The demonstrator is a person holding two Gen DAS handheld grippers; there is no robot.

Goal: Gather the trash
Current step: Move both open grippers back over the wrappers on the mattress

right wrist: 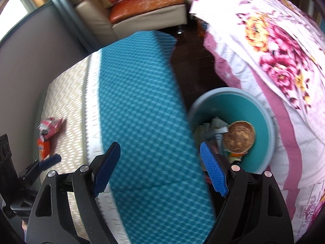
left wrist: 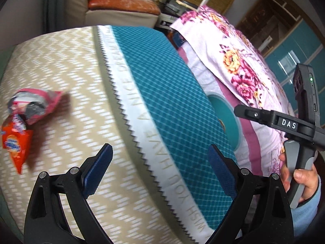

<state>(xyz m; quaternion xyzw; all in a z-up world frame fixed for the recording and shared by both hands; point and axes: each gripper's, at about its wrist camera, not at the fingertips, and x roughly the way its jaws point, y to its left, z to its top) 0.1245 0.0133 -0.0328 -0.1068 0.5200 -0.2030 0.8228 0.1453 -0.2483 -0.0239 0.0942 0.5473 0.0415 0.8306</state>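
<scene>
A crumpled pink wrapper (left wrist: 33, 105) and an orange snack packet (left wrist: 17, 144) lie on the beige patterned mattress (left wrist: 67, 77), at the far left. My left gripper (left wrist: 160, 169) hangs open and empty above the mattress edge, right of the wrappers. My right gripper (right wrist: 160, 168) is open and empty over the teal mattress side (right wrist: 140, 105). Just right of it stands a teal bin (right wrist: 264, 120) holding a round brown lid (right wrist: 239, 136) and paper scraps. In the right wrist view the wrappers (right wrist: 49, 128) lie far left, with the left gripper's fingertip (right wrist: 49, 161) near them.
A bed with a pink floral quilt (right wrist: 274, 61) hems the bin on the right. Dark floor (right wrist: 193, 61) runs between mattress and bed. A cream armchair with an orange cushion (right wrist: 146, 4) stands at the back. A grey wall (right wrist: 30, 71) is on the left. A hand (left wrist: 300, 179) holds the right gripper.
</scene>
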